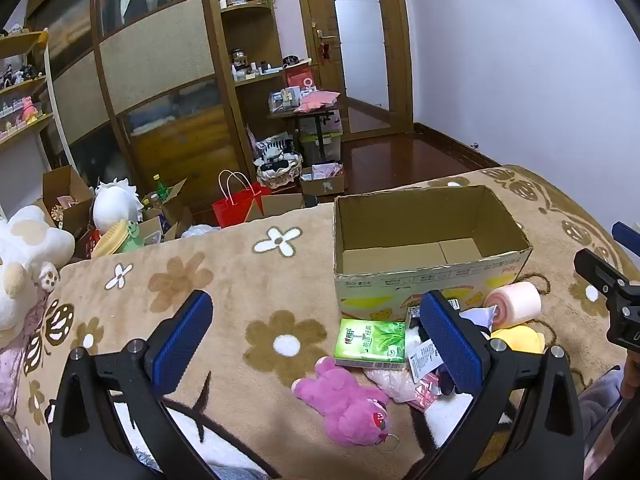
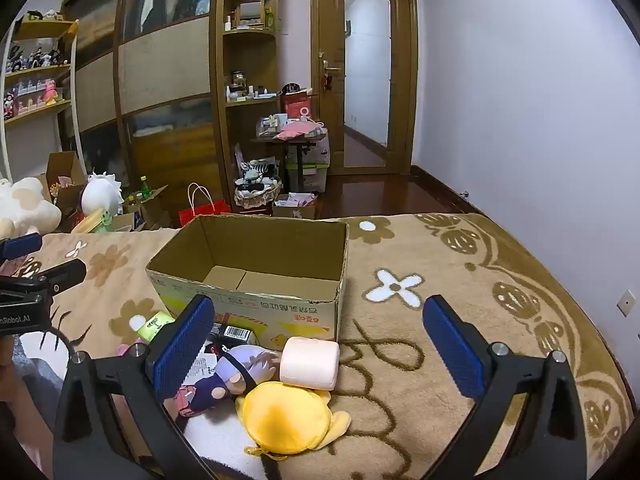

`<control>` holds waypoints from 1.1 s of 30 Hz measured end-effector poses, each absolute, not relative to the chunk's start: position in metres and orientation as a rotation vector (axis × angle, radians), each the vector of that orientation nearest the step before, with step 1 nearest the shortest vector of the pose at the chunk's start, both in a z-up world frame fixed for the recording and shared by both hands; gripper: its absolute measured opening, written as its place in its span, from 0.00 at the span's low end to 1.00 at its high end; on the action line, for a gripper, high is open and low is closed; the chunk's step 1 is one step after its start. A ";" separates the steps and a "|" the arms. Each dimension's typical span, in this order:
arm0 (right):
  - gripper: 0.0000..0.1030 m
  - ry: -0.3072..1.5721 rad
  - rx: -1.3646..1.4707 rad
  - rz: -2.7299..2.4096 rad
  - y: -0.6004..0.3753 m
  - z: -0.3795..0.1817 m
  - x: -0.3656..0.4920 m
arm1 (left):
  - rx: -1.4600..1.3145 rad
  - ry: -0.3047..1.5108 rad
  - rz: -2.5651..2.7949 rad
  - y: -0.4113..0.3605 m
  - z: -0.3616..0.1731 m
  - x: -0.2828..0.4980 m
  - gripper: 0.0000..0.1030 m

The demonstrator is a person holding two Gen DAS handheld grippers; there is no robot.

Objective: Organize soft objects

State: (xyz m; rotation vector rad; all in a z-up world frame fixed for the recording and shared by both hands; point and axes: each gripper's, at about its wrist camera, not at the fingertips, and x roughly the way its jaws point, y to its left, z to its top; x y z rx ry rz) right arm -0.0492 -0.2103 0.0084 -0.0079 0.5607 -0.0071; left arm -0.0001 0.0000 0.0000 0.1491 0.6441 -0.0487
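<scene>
An open, empty cardboard box (image 1: pixel 424 276) (image 2: pixel 256 304) stands on the brown flowered blanket (image 1: pixel 240 288). In front of it lie a pink plush bear (image 1: pixel 348 404), a green tissue pack (image 1: pixel 370 342) (image 2: pixel 154 326), a pink roll cushion (image 1: pixel 514 304) (image 2: pixel 310 362), a yellow plush (image 1: pixel 520 338) (image 2: pixel 286 416) and a purple-haired doll (image 2: pixel 236 372). My left gripper (image 1: pixel 316 344) is open and empty above the bear and tissue pack. My right gripper (image 2: pixel 318 344) is open and empty above the roll cushion and yellow plush.
The blanket's far edge drops to a floor crowded with boxes, a red bag (image 1: pixel 236 206) and white plush toys (image 1: pixel 28 256). A wooden wardrobe (image 1: pixel 160 80) and door (image 1: pixel 360 40) stand behind. Open blanket (image 2: pixel 460 280) lies right of the box.
</scene>
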 end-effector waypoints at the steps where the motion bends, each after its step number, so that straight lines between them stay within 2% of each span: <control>1: 1.00 0.558 -0.008 -0.007 -0.210 0.009 -0.049 | 0.154 0.649 -0.049 0.000 0.000 0.000 0.99; 33: 1.00 0.558 -0.004 -0.005 -0.211 0.009 -0.049 | 0.159 0.647 -0.048 -0.006 -0.003 -0.003 0.99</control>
